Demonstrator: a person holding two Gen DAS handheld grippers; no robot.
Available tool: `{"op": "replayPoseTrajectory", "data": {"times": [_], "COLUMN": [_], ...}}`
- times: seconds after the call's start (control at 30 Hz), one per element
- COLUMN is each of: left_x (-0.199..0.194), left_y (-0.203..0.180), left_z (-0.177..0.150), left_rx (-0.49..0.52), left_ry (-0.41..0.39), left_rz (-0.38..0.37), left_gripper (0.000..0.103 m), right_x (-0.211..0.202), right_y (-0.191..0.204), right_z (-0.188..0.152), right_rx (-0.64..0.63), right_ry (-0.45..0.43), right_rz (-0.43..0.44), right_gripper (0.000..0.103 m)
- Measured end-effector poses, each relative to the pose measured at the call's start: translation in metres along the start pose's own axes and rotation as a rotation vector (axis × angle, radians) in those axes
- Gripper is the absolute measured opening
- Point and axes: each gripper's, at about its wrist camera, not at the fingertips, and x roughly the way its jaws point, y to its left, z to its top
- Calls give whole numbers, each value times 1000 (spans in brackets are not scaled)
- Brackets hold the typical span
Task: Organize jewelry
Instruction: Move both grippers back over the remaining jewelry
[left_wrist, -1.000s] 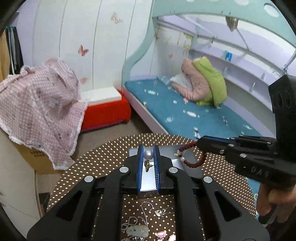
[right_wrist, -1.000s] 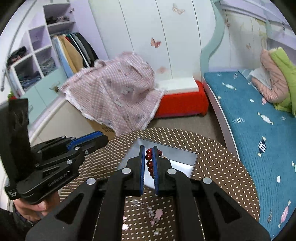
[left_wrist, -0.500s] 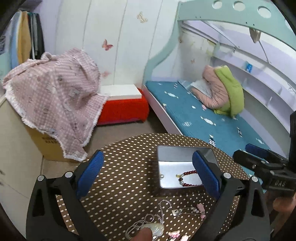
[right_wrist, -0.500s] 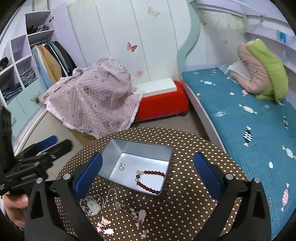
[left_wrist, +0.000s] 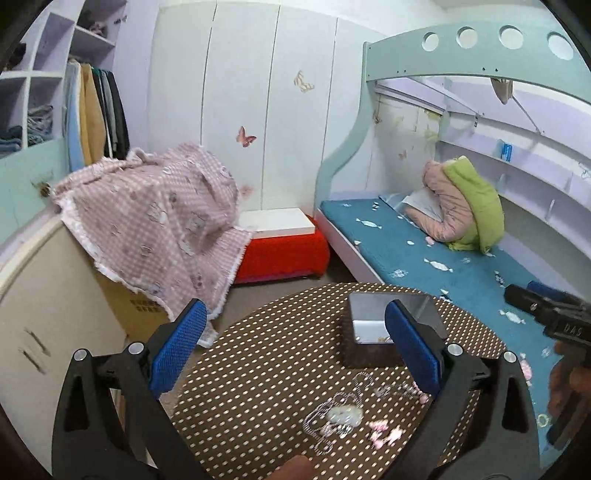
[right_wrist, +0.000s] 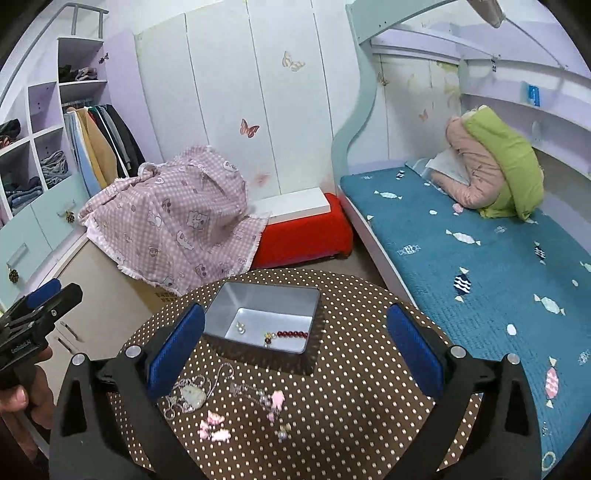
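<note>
now, jewelry split in two lots. inside the tin (right_wrist: 225, 295), ahead of the right gripper (right_wrist: 295, 354) and between its jaw lines: a red bead bracelet (right_wrist: 291, 334) along the near wall, a pearl earring (right_wrist: 240, 328) left of it, apart from the beads. tin open-topped, grey metal, sits on the dotted table (right_wrist: 354, 317).

loose lot on the table, nearer than the tin, below and between the right jaws: pale pendant on a chain (right_wrist: 192, 395) close to the left blue pad, pink butterfly clips (right_wrist: 214, 430) nearest the camera, a chain with pink charms (right_wrist: 271, 400) toward centre, a small pearl piece (right_wrist: 282, 432) beside it. pieces blurred, links not readable.

right gripper: jaws spread wide, nothing between them, off the table.

left gripper (left_wrist: 295, 354): jaws also spread wide, empty. tin (left_wrist: 369, 306) ahead, its right part hidden behind the right pad; only a scrap of its contents shows. pendant (left_wrist: 345, 415) and clips (left_wrist: 384, 434) lie low between the jaws.

each gripper shows at the other view's edge, held in a hand.

beyond the table: red stool (right_wrist: 303, 232), checked cloth (right_wrist: 173, 218) over a box, blue bed (right_wrist: 480, 251).
</note>
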Motion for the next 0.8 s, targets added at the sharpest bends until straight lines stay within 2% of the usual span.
{"op": "replayPoseTrajectory", "data": {"times": [0.2, 0.37, 0.8], "left_x": [-7, -1, 29], "left_y": [1, 2, -4], "left_z": [-27, -55, -112], "left_rx": [29, 37, 77], "left_ry": [30, 92, 222], "left_rz": [3, 0, -8], "left_gripper": [97, 97, 97], "right_x": [-13, -16, 1], "right_y": [-3, -3, -7], "right_z": [-18, -33, -74], "right_rx": [3, 0, 34], "right_ry": [17, 45, 163], "right_rz": [-20, -34, -13], "right_gripper": [95, 95, 95]}}
